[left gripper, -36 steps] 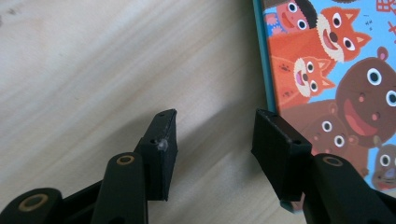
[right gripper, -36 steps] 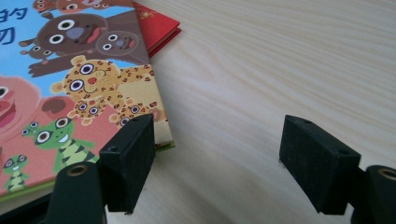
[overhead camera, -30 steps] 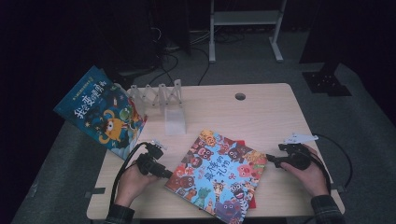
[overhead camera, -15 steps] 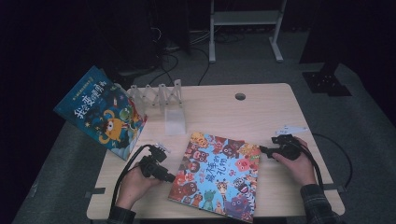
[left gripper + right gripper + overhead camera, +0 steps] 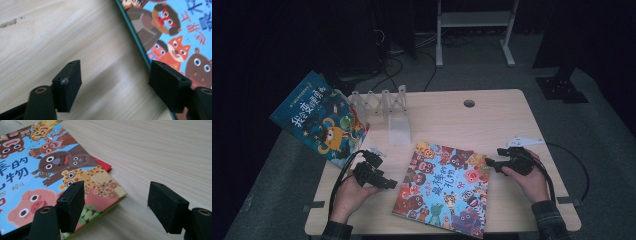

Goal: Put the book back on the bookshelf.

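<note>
Table (image 5: pixel 512 120): pale wood, round cable hole (image 5: pixel 469 103) near far edge. Floor (image 5: pixel 492 75): grey, dim. Cables (image 5: pixel 399 70) trail across it behind the table. White stand (image 5: pixel 474 30) beyond, two legs on floor. Black base (image 5: pixel 561 89) at right. Surroundings dark; light falls on the tabletop.

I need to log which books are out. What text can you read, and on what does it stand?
"的", "物": animal picture book flat on the table, cover title, right gripper view; other title characters cut off.
Small characters under that title: too small to read.
Large white title on the blue monster book leaning at the table's left edge: too blurred to read.
</note>
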The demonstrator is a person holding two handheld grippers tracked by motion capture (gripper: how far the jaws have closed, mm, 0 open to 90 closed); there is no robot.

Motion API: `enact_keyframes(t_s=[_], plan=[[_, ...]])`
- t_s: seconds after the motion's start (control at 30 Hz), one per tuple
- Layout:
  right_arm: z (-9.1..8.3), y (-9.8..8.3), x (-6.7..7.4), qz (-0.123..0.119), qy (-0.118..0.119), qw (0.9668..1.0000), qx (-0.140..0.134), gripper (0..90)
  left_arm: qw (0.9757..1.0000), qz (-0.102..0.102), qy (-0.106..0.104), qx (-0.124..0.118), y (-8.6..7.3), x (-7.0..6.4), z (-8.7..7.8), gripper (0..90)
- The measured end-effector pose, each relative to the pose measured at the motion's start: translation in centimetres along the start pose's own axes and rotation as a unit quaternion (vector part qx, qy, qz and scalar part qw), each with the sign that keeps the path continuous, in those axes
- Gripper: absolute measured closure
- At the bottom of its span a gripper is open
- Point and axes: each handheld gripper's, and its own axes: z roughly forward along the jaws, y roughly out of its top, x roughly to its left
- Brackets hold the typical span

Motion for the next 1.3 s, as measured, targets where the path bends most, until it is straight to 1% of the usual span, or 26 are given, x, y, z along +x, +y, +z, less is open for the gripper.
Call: enact_keyframes(t_s=[0.07,0.13,0.23,0.4,0.57,0.7,0.87,0.9,1.1,1.23,1.3], plan=[[0.5,0.0,0.3,-0.002,0.004,1.0000,0.006,27.5,1.0000,0.003,-0.006,-0.002,0.1,-0.3,0.2,24.0],[1.1,-0.1,0.5,-0.003,0.007,0.9999,0.013,27.1,1.0000,0.008,-0.006,0.001,0.3,-0.7,0.6,21.3],[1.7,-0.1,0.8,-0.007,0.010,0.9997,0.019,26.4,0.9998,0.015,-0.015,0.003,0.5,-1.3,1.0,20.0],[2.2,0.0,1.1,-0.004,0.026,0.9995,0.018,26.1,0.9994,0.024,-0.022,0.008,0.8,-2.1,1.6,19.7],[2.3,0.0,1.4,-0.001,0.022,0.9996,0.017,25.0,0.9991,0.031,-0.023,0.019,1.0,-2.7,2.3,19.0],[2.3,0.0,1.6,0.001,0.014,0.9998,0.015,24.1,0.9989,0.032,-0.024,0.022,1.0,-2.8,2.5,18.8],[2.6,0.1,2.3,0.000,0.016,0.9998,0.014,24.1,0.9990,0.028,-0.026,0.023,1.0,-2.5,2.4,18.8],[2.6,0.1,2.5,-0.001,0.016,0.9998,0.013,24.1,0.9991,0.026,-0.026,0.020,1.0,-2.5,2.4,18.7],[3.3,0.4,3.9,-0.010,0.023,0.9996,0.010,24.1,0.9990,0.024,-0.029,0.024,0.8,-2.2,2.5,17.6],[3.5,0.5,4.3,-0.015,0.024,0.9995,0.012,24.1,0.9989,0.021,-0.036,0.023,0.7,-2.2,2.7,17.2],[3.3,0.6,4.3,-0.020,0.021,0.9995,0.013,27.1,0.9988,0.019,-0.040,0.022,0.7,-2.1,2.8,15.9]])
